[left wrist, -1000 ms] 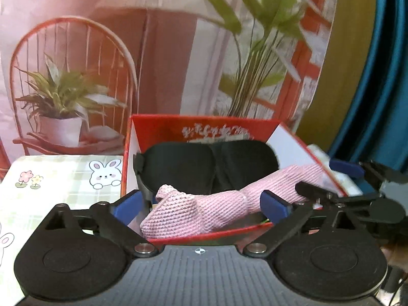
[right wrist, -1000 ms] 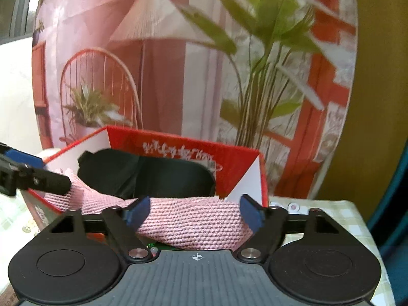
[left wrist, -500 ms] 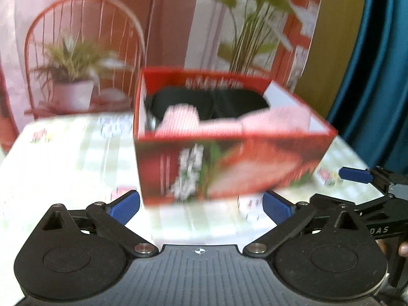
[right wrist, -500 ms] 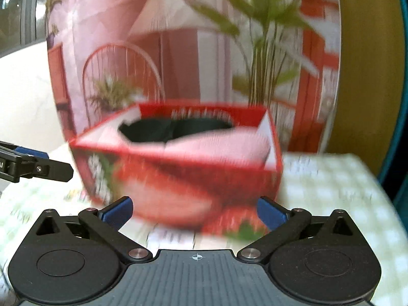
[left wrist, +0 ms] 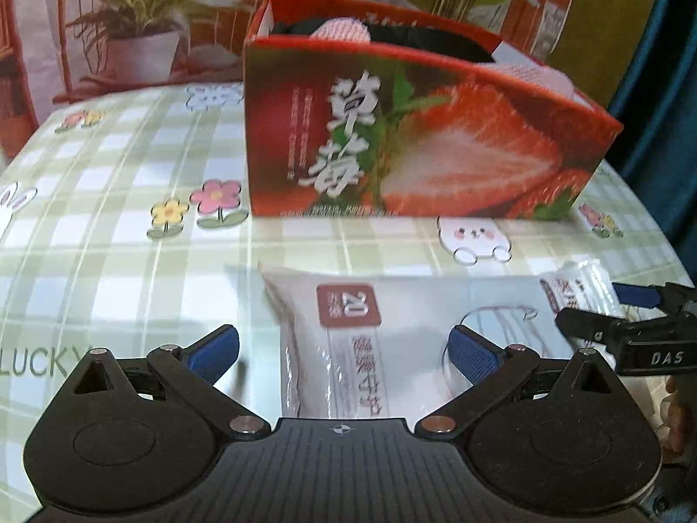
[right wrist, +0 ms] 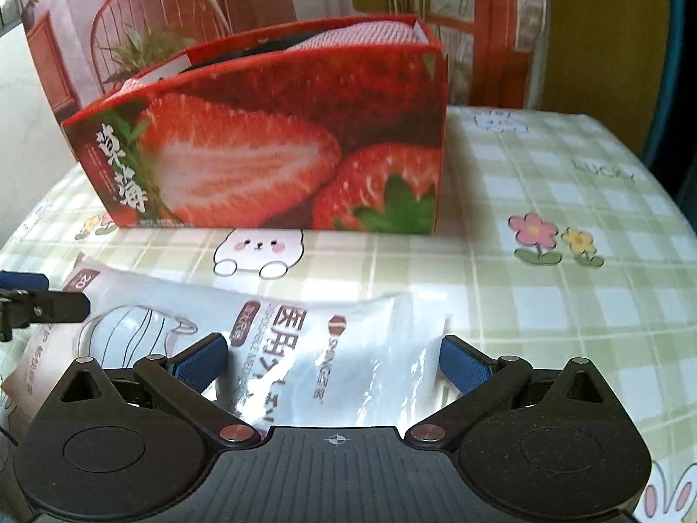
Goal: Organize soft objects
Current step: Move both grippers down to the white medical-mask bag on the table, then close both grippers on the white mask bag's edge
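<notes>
A red strawberry-print box (left wrist: 418,139) (right wrist: 270,152) stands on the table. Inside it lie a pink knitted piece (left wrist: 344,30) (right wrist: 357,35) and a black eye mask (left wrist: 418,41), both mostly hidden by the box wall. A white plastic pack of face masks (left wrist: 392,331) (right wrist: 313,348) lies flat on the table in front of the box. My left gripper (left wrist: 344,348) is open and empty, low over the pack's left end. My right gripper (right wrist: 335,359) is open and empty over the pack's right end; it also shows in the left wrist view (left wrist: 627,305).
The table wears a green checked cloth (right wrist: 566,287) with flowers and bunnies. A printed backdrop with a chair and plants (left wrist: 130,22) stands behind the box. A blue curtain (left wrist: 671,87) hangs at the right. The table's rounded edge falls away on both sides.
Both grippers have pulled back from the box and dropped low, leaving the pink knit inside it. The mask pack has come into view between the open fingers.
</notes>
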